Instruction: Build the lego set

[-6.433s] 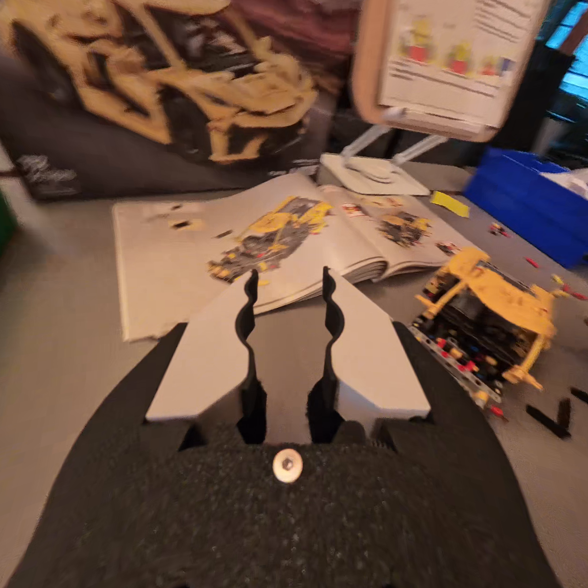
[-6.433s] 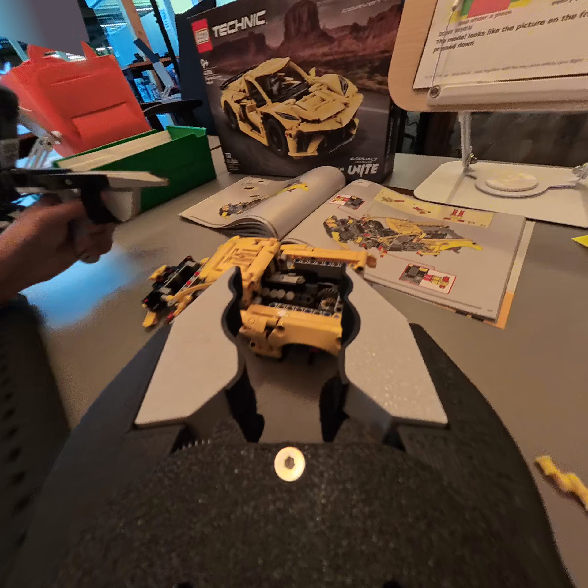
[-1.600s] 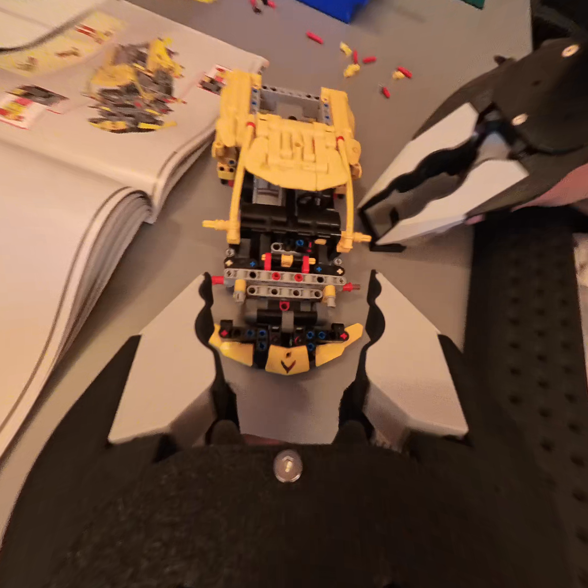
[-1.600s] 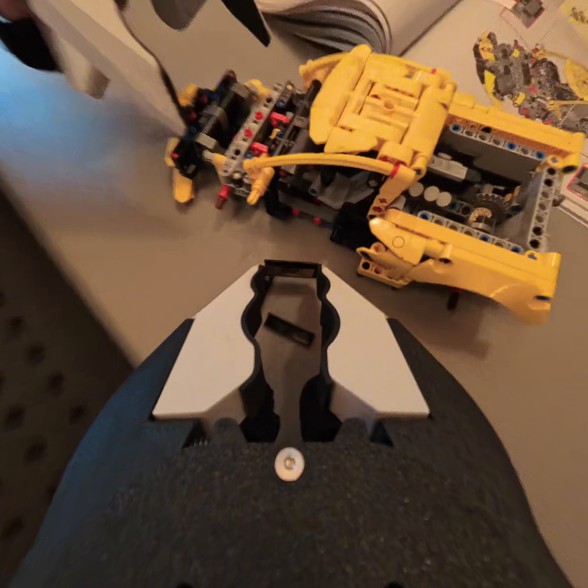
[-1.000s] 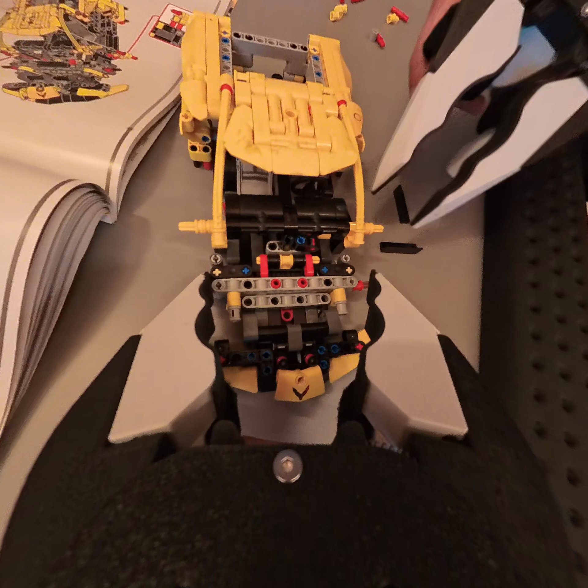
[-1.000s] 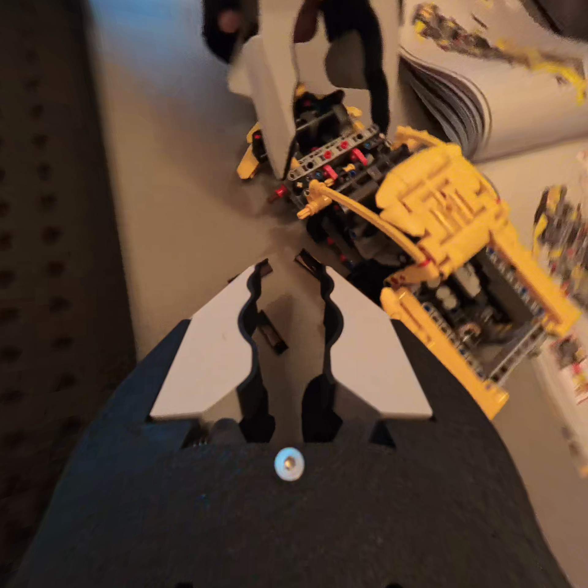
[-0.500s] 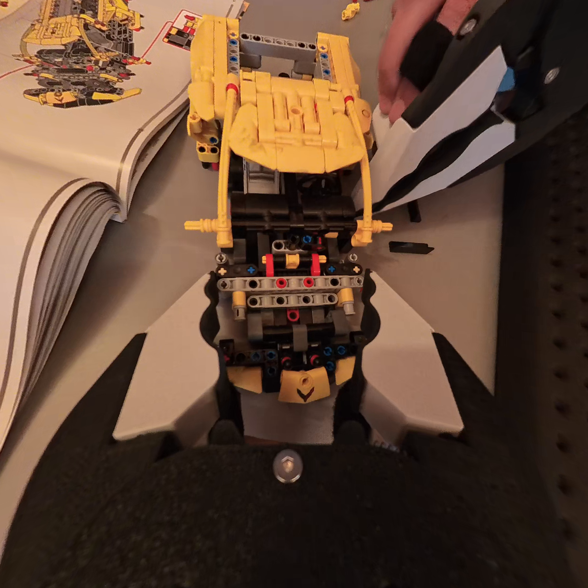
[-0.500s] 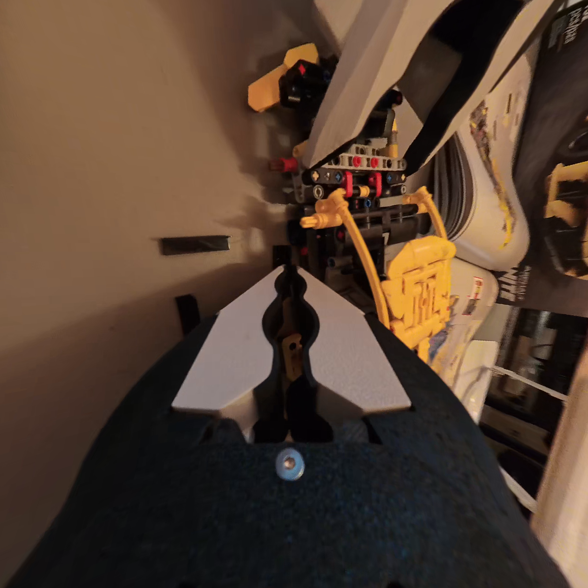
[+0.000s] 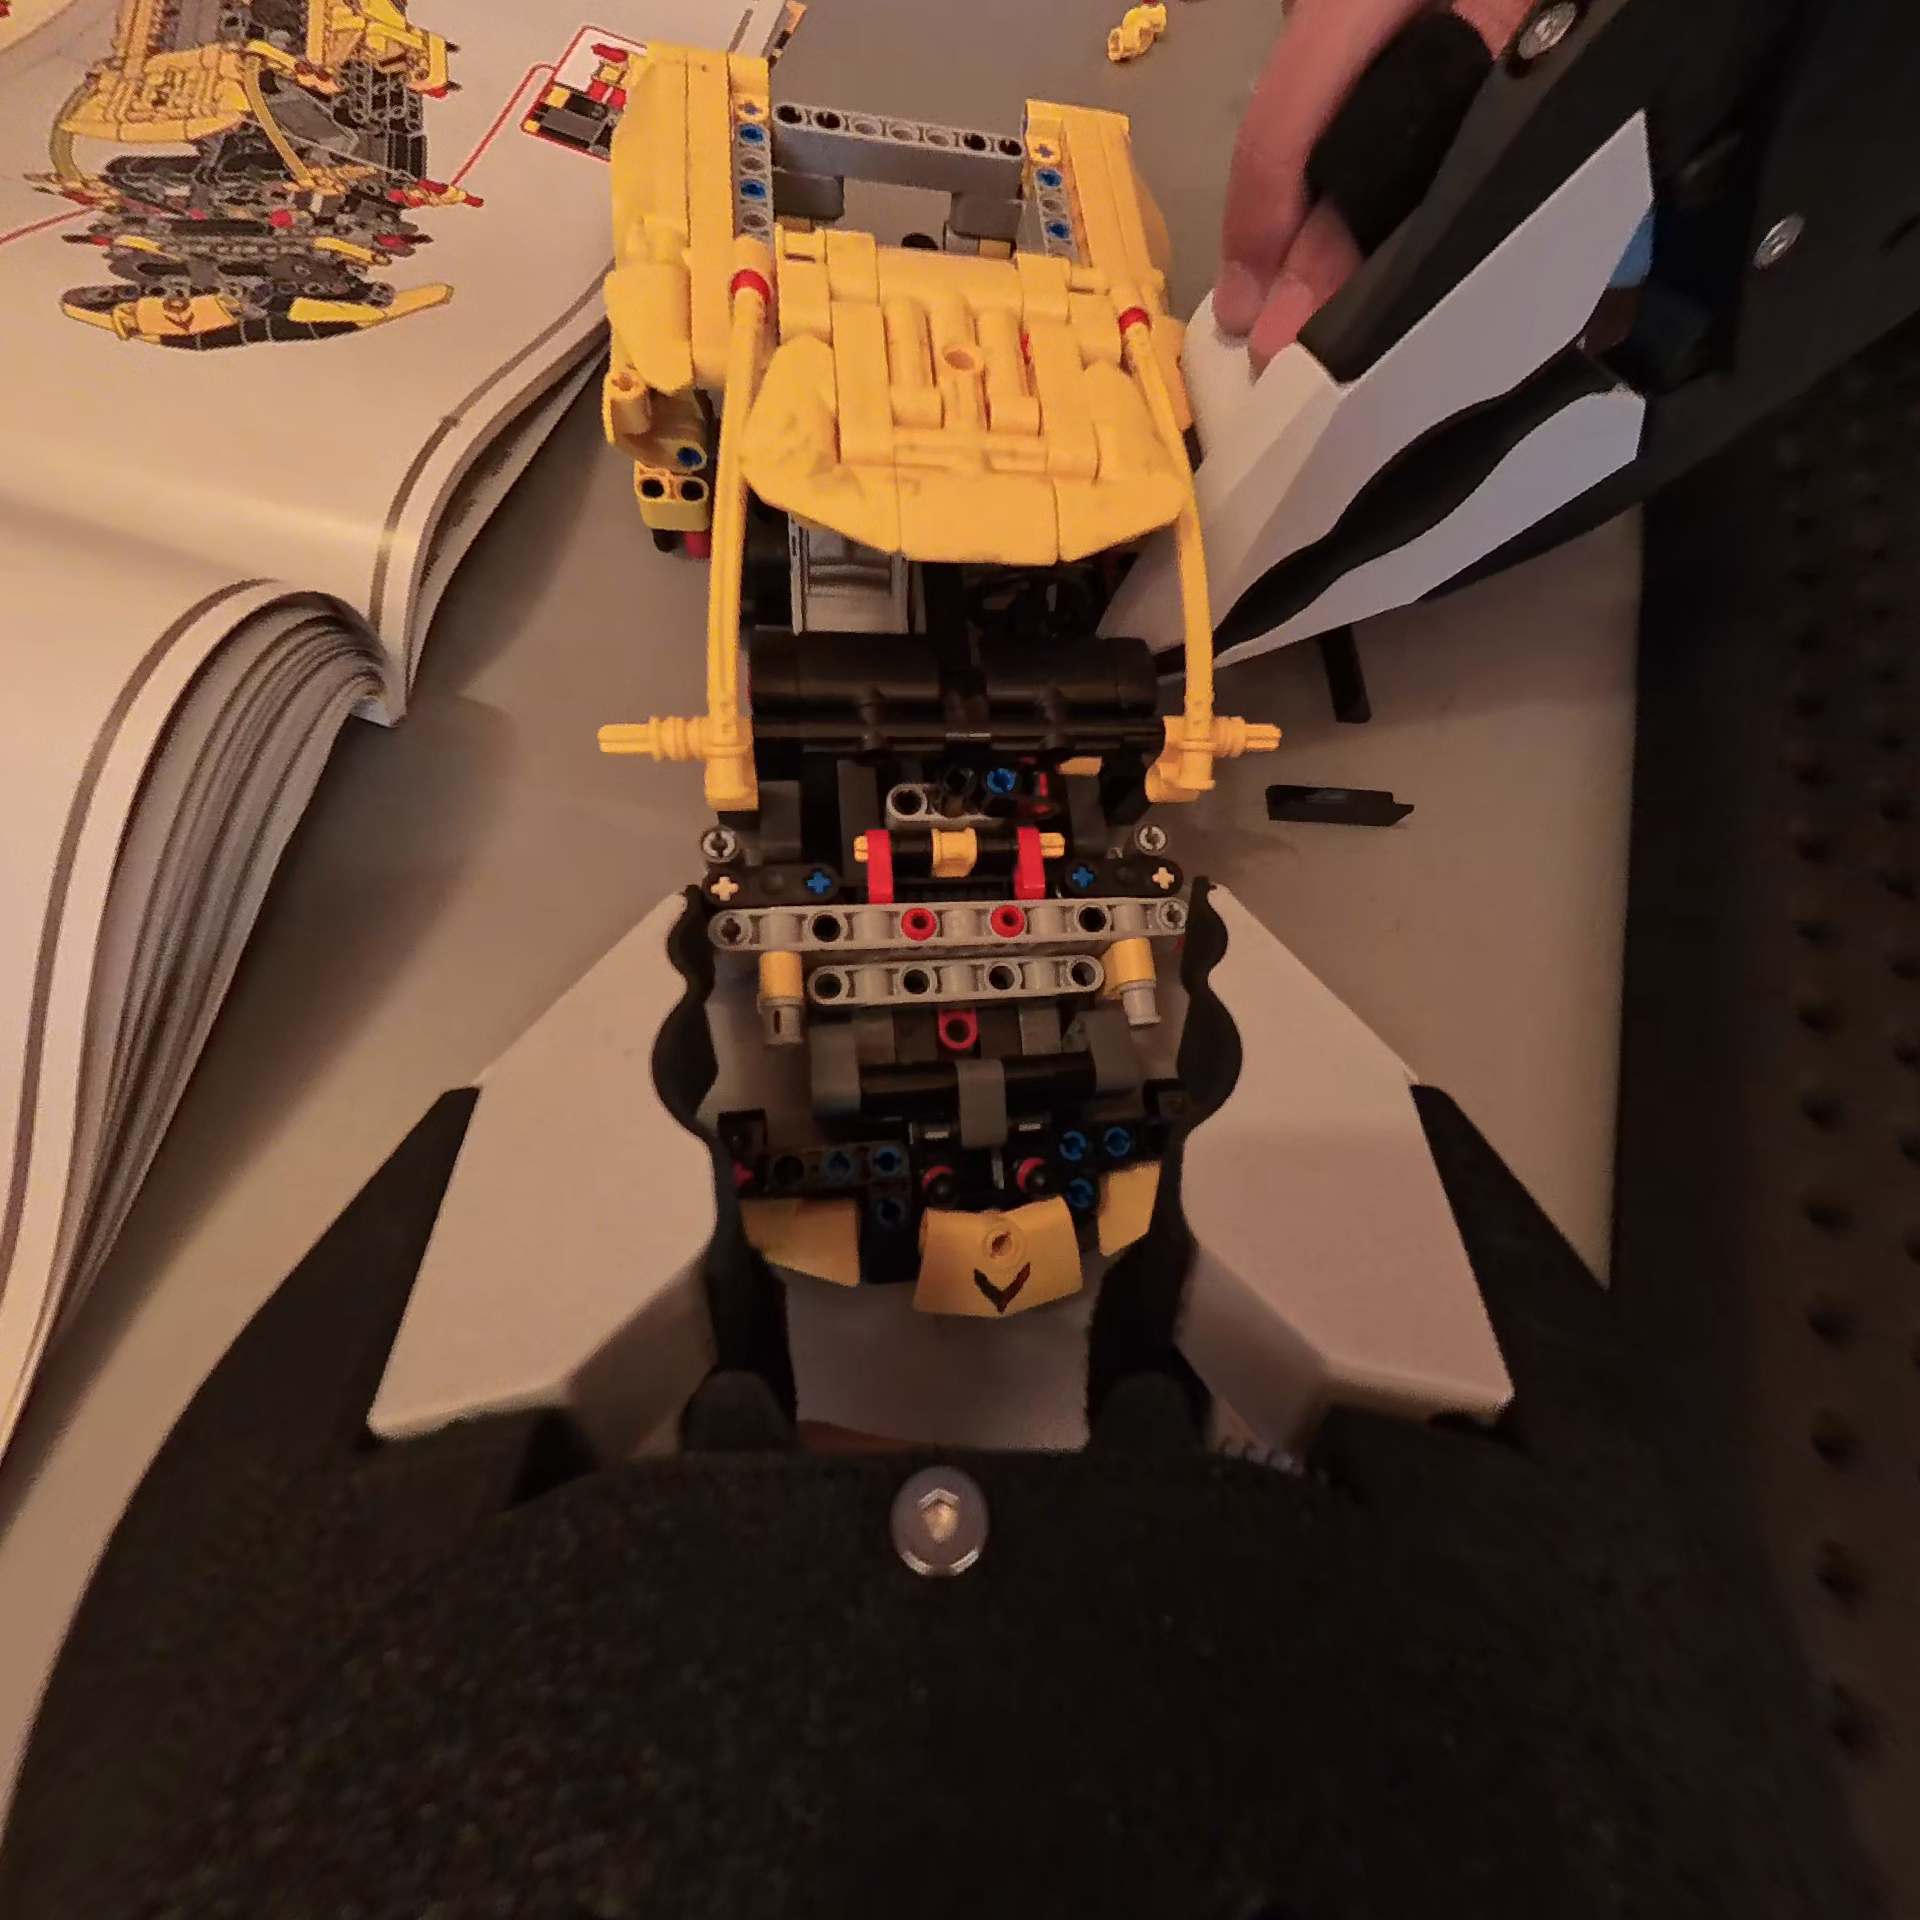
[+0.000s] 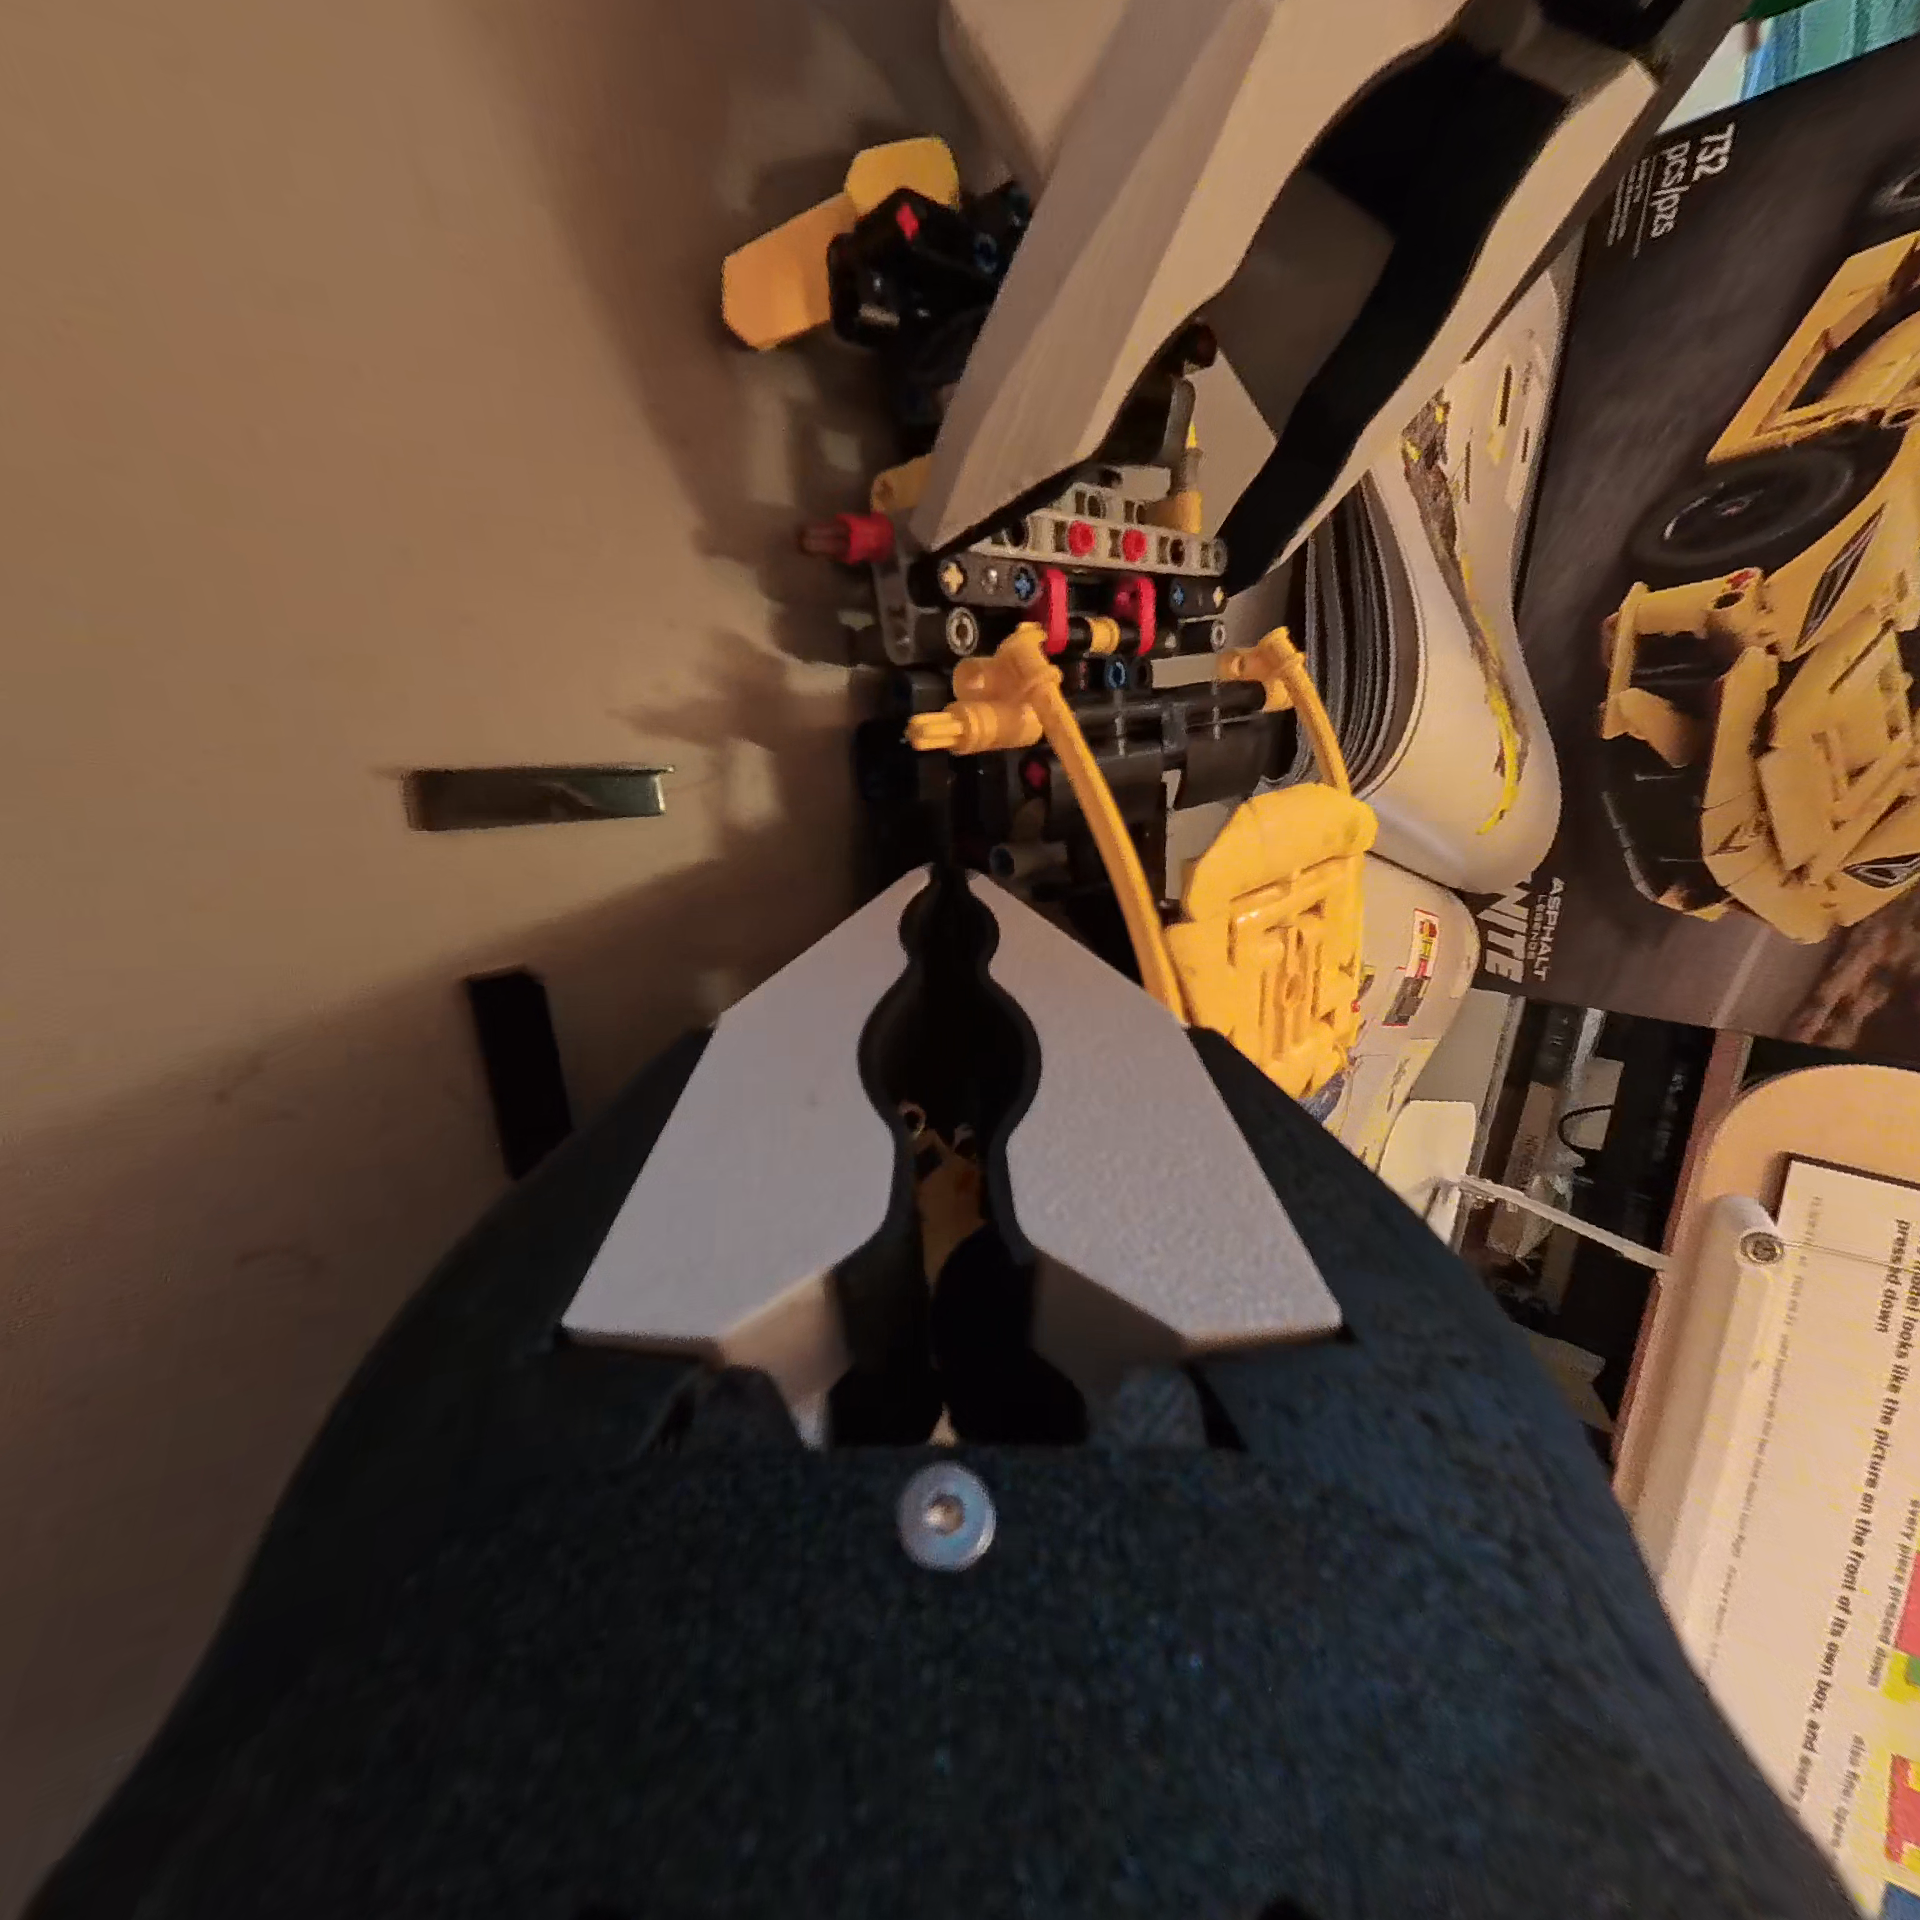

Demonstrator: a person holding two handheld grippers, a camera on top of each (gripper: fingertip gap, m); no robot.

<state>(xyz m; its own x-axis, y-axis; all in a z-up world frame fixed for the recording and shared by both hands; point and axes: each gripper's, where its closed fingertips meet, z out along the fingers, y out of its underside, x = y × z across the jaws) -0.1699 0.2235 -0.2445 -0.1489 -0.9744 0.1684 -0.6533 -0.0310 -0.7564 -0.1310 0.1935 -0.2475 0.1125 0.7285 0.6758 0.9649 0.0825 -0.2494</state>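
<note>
The left claw (image 9: 940, 1049) was pressed in on the nose of the yellow toy car (image 9: 935, 665), one finger on each side of the grey and black front frame, with the car standing on the grey tabletop (image 9: 468, 831). The right claw (image 10: 948, 883) was squeezed nearly together at its tips, and a small yellow piece (image 10: 951, 1184) sat pinched deep in the gap between its fingers. In the left wrist view the right claw (image 9: 1226, 623) pointed at the car's side just behind the windscreen arch, with the person's hand (image 9: 1283, 239) on its handle. The right wrist view was turned sideways and showed the left claw (image 10: 1091, 540) clamped over the car's front, the claw tips close to the black middle section.

Two black strips (image 9: 1335, 805) lay on the tabletop just beside the car, one flat, the other (image 9: 1345, 675) partly under the right claw. An open instruction booklet (image 9: 208, 436) lay on the far side of the car, its thick page edge almost touching it. The set's box (image 10: 1714, 571) stood beyond the booklet, and a card on a white stand (image 10: 1829, 1403) was nearby. A few small yellow bits (image 9: 1132, 26) lay past the car's rear.
</note>
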